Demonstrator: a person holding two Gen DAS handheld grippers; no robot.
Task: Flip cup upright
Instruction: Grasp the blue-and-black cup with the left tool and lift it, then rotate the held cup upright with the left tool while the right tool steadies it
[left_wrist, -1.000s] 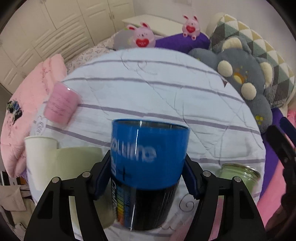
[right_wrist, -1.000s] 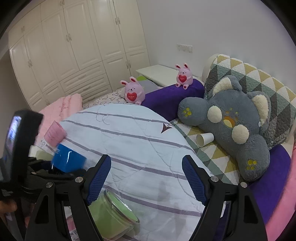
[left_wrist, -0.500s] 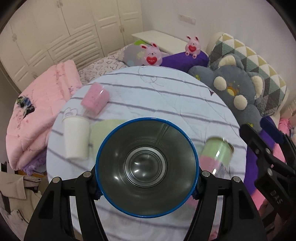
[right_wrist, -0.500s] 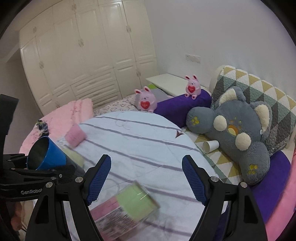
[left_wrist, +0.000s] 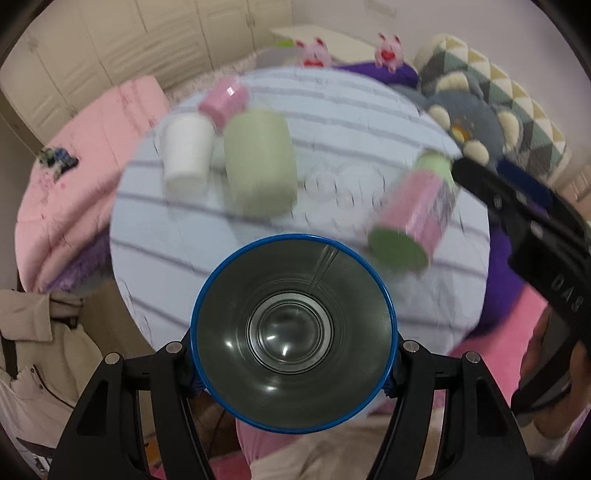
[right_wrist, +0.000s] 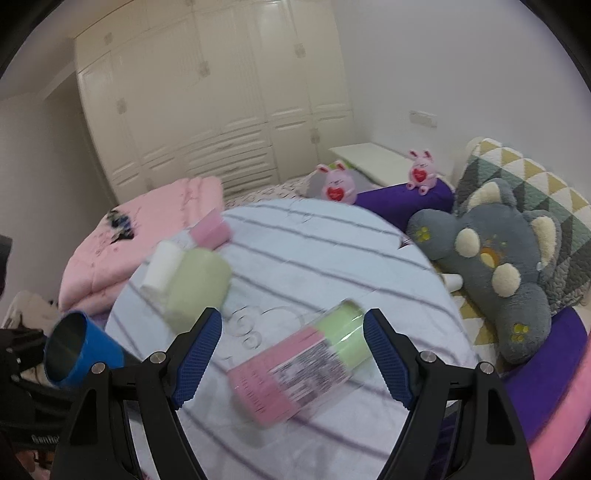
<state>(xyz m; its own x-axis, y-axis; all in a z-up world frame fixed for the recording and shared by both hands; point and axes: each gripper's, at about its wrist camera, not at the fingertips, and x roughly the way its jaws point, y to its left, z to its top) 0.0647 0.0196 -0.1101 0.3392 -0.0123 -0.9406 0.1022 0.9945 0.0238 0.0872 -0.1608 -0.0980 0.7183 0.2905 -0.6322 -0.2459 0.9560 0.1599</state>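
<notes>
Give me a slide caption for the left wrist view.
Left gripper holds the blue cup, its open mouth facing the camera, above the striped round table.

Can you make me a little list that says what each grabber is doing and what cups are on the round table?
left gripper: shut on the blue cup, mouth facing the camera
right gripper: open, holding nothing
round table: striped cloth on top
on the table: green cup, white cup, small pink cup, clear jar lying on its side
</notes>
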